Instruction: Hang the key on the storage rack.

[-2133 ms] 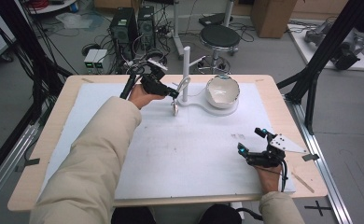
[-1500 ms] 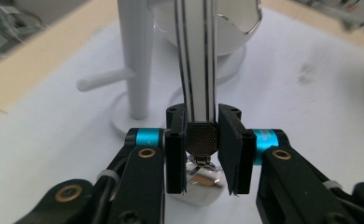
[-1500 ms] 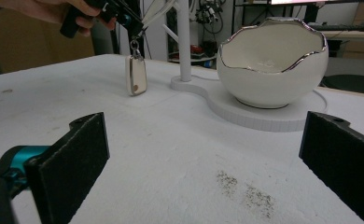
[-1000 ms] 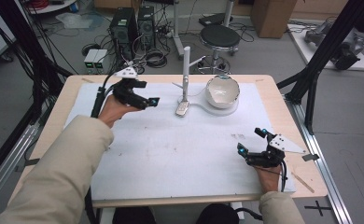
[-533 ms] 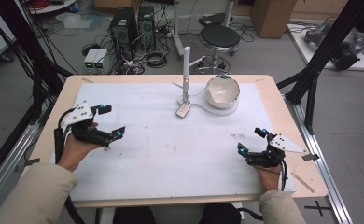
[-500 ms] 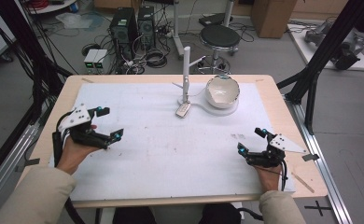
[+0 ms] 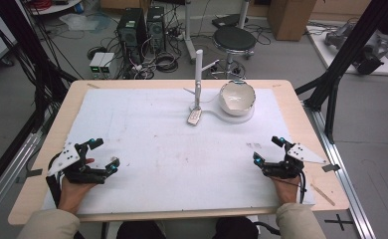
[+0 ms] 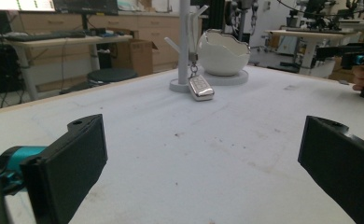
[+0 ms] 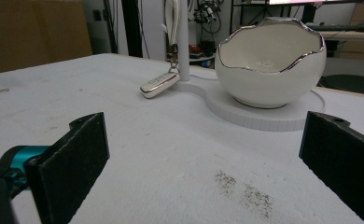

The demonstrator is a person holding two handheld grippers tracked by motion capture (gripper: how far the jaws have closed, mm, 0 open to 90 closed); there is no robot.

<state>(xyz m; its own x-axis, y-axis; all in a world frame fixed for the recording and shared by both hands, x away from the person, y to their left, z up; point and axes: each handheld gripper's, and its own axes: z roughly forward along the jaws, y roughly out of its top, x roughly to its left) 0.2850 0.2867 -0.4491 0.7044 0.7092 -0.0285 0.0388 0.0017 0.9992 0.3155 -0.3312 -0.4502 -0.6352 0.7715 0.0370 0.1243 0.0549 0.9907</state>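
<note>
Well apart, both grippers, left gripper (image 7: 104,155) and right gripper (image 7: 268,150), gape empty.

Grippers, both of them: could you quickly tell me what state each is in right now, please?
Left gripper: open, holding nothing, near the table's left front edge.
Right gripper: open, holding nothing, near the right front edge.

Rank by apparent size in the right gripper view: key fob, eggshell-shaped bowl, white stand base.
1. White stand base, widest across, though the bowl hides part of it.
2. Eggshell-shaped bowl, close behind; it stands on the base.
3. Key fob, clearly smallest, hanging from the post and slightly farther off.
</note>
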